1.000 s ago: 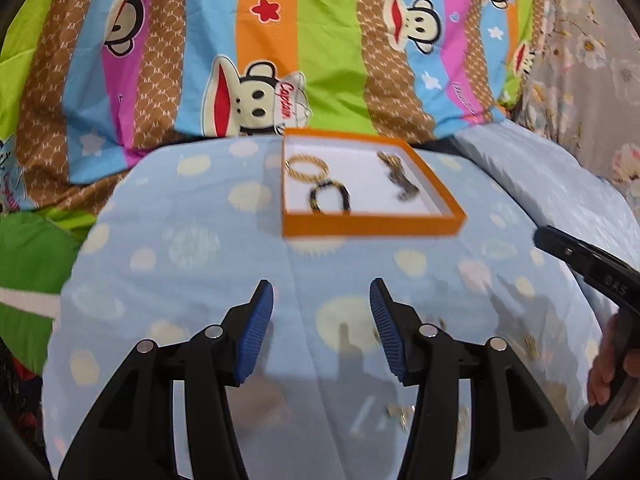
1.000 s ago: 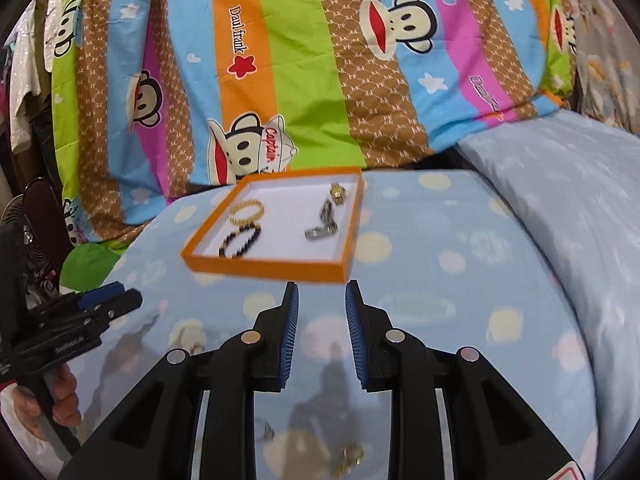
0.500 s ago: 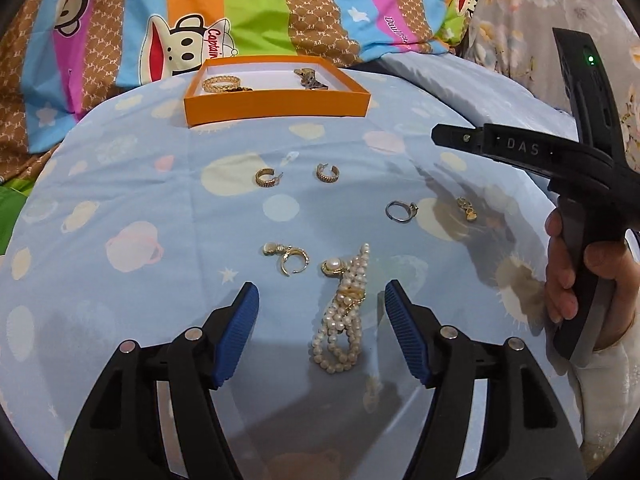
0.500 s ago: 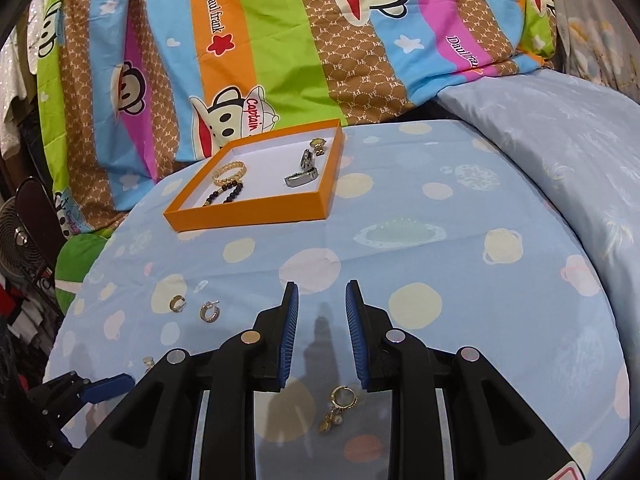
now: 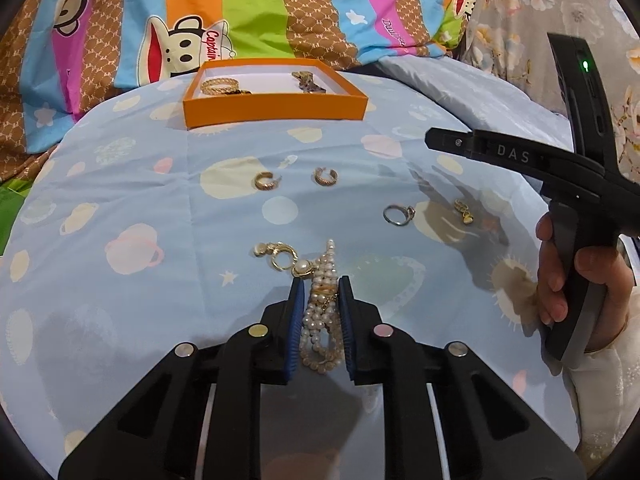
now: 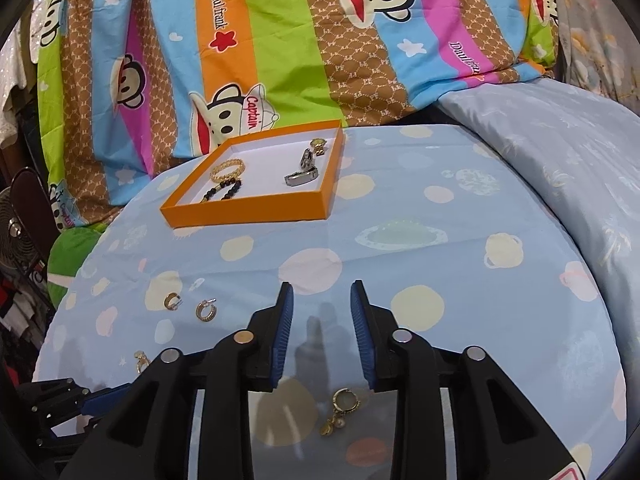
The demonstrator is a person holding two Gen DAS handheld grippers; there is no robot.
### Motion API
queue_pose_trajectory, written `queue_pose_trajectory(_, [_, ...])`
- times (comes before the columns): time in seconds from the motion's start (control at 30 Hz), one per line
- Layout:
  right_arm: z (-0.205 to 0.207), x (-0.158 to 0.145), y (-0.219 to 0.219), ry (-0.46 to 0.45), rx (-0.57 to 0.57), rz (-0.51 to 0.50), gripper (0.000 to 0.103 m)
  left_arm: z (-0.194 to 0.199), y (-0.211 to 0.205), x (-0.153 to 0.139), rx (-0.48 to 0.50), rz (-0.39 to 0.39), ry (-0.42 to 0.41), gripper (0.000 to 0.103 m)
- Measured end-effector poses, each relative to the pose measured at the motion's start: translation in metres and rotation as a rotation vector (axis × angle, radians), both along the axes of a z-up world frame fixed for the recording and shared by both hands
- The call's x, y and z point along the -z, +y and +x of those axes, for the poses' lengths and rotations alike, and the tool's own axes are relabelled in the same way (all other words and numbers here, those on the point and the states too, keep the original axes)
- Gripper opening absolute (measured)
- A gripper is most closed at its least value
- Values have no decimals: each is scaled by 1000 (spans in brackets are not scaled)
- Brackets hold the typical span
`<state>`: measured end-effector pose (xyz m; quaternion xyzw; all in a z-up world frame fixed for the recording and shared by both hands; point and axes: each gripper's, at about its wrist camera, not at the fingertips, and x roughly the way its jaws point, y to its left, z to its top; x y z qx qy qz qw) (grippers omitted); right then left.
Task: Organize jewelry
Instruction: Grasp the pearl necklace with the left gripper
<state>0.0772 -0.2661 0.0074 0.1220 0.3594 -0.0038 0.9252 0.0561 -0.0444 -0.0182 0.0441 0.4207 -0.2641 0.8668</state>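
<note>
An orange tray point(image 5: 276, 108) point(image 6: 256, 212) at the far side of the blue cloth holds a gold bracelet point(image 6: 228, 169), a black bead bracelet point(image 6: 224, 192) and a watch point(image 6: 305, 168). My left gripper point(image 5: 319, 286) is shut on a pearl bracelet point(image 5: 320, 320) lying on the cloth. Loose pieces lie ahead: two gold hoop earrings point(image 5: 267, 181) point(image 5: 325, 176), a ring point(image 5: 398, 214), a gold pendant earring point(image 5: 464, 212) and a gold earring point(image 5: 280, 256). My right gripper point(image 6: 322, 296) is open and empty above the cloth, with a gold drop earring point(image 6: 340, 408) beneath it.
A striped monkey-print blanket point(image 6: 280, 40) hangs behind the tray. A pale blue quilt point(image 6: 560, 152) rises at the right. The right gripper's body and hand point(image 5: 568, 216) show at the right of the left wrist view. A fan point(image 6: 16, 236) stands at the far left.
My left gripper dropped toward the near cloth, then closed its jaws around the pearl bracelet. My right gripper lowered slightly and opened a little wider.
</note>
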Motion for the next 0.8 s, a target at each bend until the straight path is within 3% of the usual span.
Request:
queue_pose_trajectory(0.17, [-3,-3,-4,-20,3,20,32,14,20,-30,-70,-22,-62,17])
queue_pose_trajectory(0.3, [-4,-5,9,-18,-70,18,32,42,34,-48,-141,29,-135,17])
queue_pose_trajectory(0.4, [-6,-3,25,10,-164,33,32,61,43,-42,-192,28,-127,17])
queue_pose_trajectory(0.53, [-9,7,52,67,-247,-40,35,72,53,-25,-229,-4,-77,17])
queue_pose_trajectory(0.67, [-8,18,69,117,-292,-110,35,72,52,-15,-217,15,-66,17])
queue_pose_trajectory(0.8, [-8,21,66,130,-290,-101,35,72,49,-12,-208,22,-64,17])
